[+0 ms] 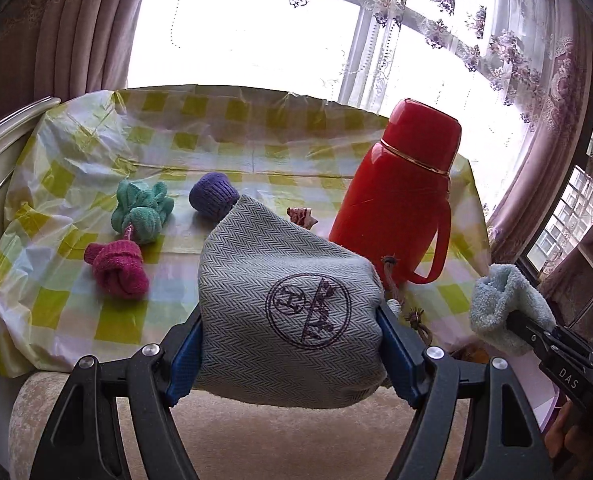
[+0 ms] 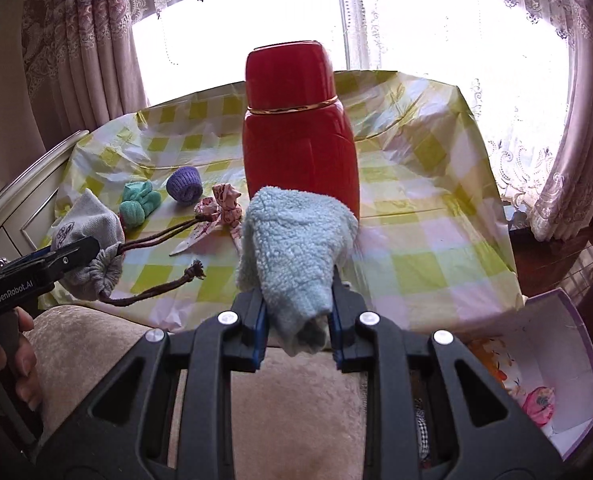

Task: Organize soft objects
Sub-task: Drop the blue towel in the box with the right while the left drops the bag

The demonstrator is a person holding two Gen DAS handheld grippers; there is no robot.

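**Pouch and fluffy cloth held over the surface's near edge**

The grey drawstring pouch sits clamped between the blue pads of the left hand-held gripper, above the near edge of the checked surface. The right hand-held gripper is closed on a pale blue fluffy cloth, in front of the upright red flask. On the surface lie 3 rolled socks: magenta, green and purple, beside a patterned fabric bow. An open box stands at the lower right.
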